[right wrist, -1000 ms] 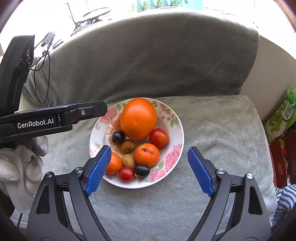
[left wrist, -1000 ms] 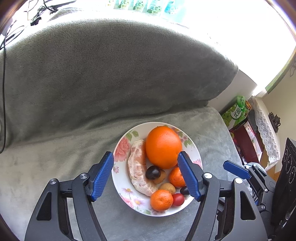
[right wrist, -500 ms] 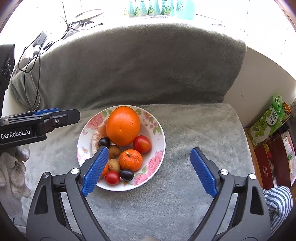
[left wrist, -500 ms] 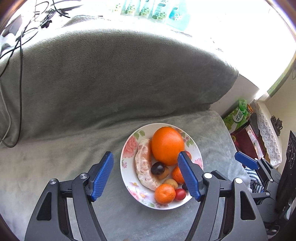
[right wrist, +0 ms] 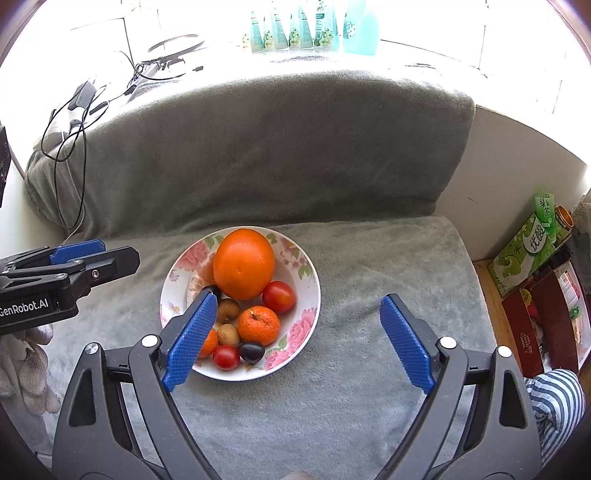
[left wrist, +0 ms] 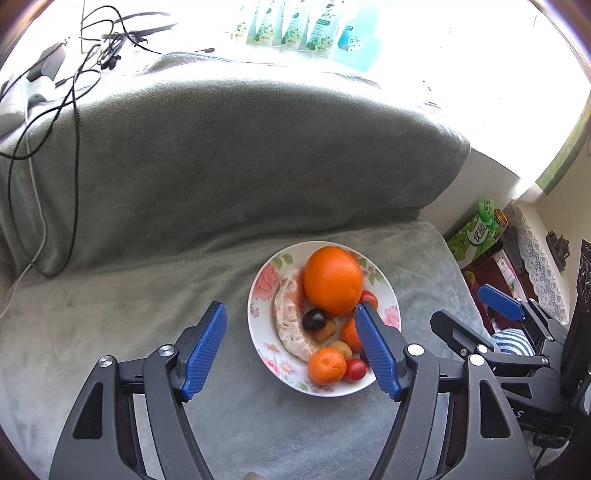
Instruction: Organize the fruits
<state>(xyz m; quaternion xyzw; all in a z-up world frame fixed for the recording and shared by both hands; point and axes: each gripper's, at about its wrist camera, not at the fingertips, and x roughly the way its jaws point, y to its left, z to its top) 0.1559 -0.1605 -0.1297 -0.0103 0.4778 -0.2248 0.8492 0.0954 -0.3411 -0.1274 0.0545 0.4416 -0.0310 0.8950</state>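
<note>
A floral plate (left wrist: 258, 291) (right wrist: 311, 275) rests on the grey sofa seat. It holds a large orange (left wrist: 332, 280) (right wrist: 243, 264), a peeled citrus piece (left wrist: 290, 326), a red tomato (right wrist: 279, 297), mandarins (left wrist: 325, 365) (right wrist: 258, 325), a dark grape (left wrist: 314, 319) (right wrist: 252, 351), a cherry tomato (left wrist: 355, 369) (right wrist: 226, 357) and small brown fruits (right wrist: 228, 310). My left gripper (left wrist: 288, 308) hovers open above the plate's left side, holding nothing. The right gripper (right wrist: 298, 297) hangs open over the plate's right rim, also holding nothing.
A grey blanket covers the sofa backrest (left wrist: 240, 158) and seat. Cables (left wrist: 74, 92) lie at the upper left. Bottles (right wrist: 314, 33) line the bright sill. A green carton (right wrist: 524, 247) and a red box (right wrist: 535, 325) stand beside the sofa. A striped sleeve (right wrist: 554, 402) shows at lower right.
Both grippers have lifted away from the plate, which now looks smaller. It has drifted right in the left wrist view and left in the right wrist view. The fruit has not moved.
</note>
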